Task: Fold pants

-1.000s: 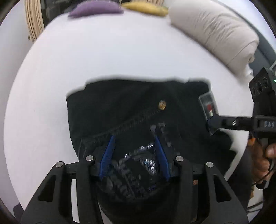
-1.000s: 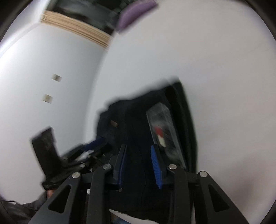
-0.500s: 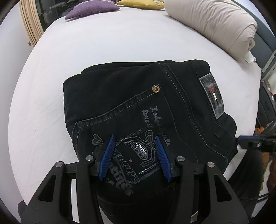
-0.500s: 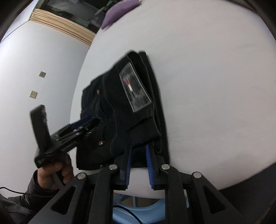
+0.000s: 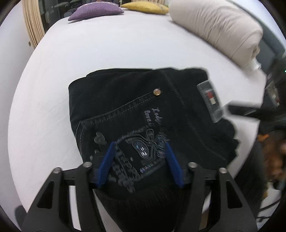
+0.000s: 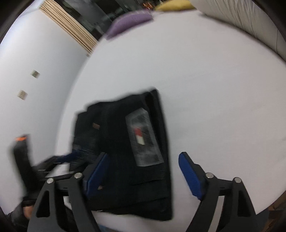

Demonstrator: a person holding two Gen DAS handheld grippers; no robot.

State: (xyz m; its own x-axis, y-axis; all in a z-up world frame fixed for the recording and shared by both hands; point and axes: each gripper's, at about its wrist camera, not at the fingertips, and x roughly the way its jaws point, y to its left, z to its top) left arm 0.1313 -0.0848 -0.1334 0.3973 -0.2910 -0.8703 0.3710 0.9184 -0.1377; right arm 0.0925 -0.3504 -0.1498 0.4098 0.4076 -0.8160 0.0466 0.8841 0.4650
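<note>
A: What does the left wrist view give you that the other doesn't?

B: The back pocket of the black jeans (image 5: pixel 143 116): its silver stitched emblem, cursive lettering and a brass rivet (image 5: pixel 157 92). Beyond them lie a rolled beige duvet (image 5: pixel 219 30), a purple cushion (image 5: pixel 94 10) and a yellow cushion (image 5: pixel 144 8). The left gripper (image 5: pixel 140 160) has just been opening; its blue pads stand apart on either side of the emblem, over the cloth, not pinching it.

A: And the right wrist view?

B: It shows the waistband edge with the grey brand patch (image 6: pixel 143 137), red and white at its middle, and the stacked folded layers at the near end. The right gripper (image 6: pixel 143 171) has just spread wide; one pad is over the denim, the other over bare sheet, nothing clamped.

A: Where are the jeans?

B: Folded into a compact rectangle near the front edge of the white bed (image 5: pixel 116 53), pocket side up.
</note>
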